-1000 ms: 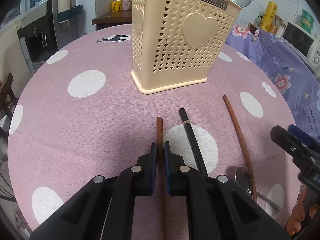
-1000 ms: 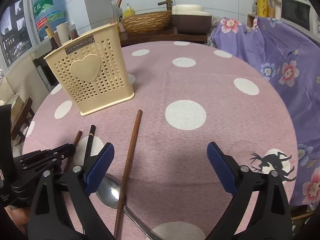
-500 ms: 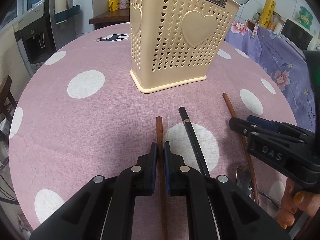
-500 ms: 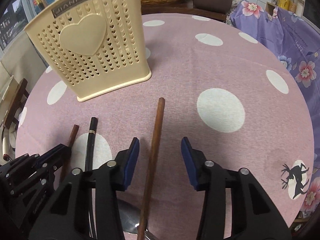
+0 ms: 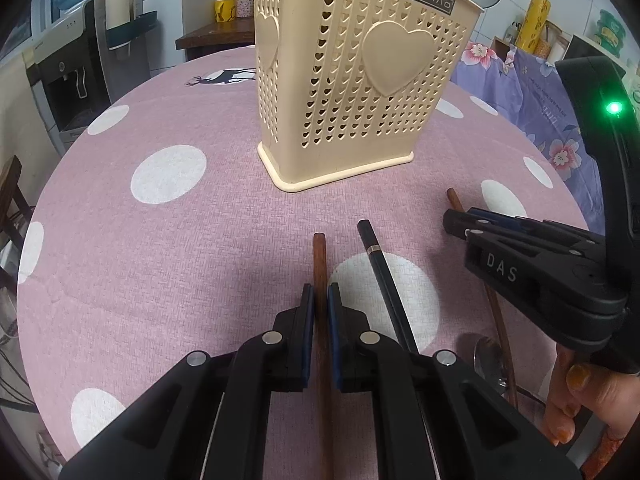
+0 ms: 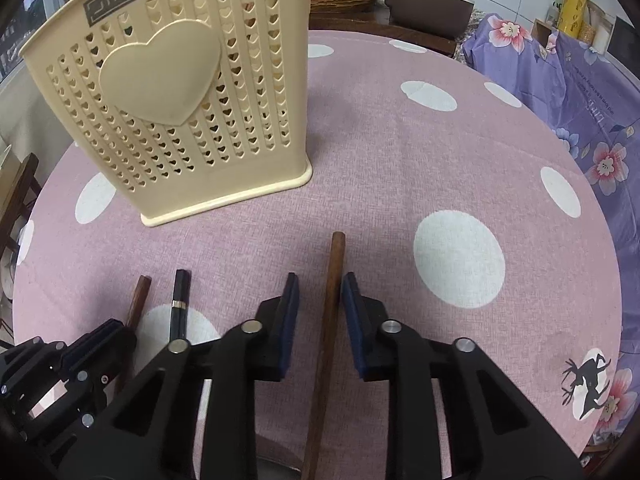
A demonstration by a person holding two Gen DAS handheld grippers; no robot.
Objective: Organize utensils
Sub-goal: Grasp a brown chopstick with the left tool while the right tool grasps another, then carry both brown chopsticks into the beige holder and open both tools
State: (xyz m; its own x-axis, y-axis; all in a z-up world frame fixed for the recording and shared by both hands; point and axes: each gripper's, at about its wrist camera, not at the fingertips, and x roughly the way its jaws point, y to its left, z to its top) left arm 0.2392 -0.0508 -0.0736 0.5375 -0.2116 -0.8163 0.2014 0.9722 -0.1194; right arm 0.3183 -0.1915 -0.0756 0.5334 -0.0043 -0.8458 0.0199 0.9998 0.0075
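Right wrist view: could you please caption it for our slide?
Right gripper open astride a brown chopstick lying before the beige holder.

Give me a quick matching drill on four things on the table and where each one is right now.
Things:
1. short brown stick
2. black chopstick
3. long brown stick
4. holder

States:
A. lies loose between the two sticks
B. stands upright beyond the sticks
C. clamped in the left gripper
D. between the right gripper's open pads, not yet clamped

Pairs: 1-C, 2-A, 3-D, 4-B
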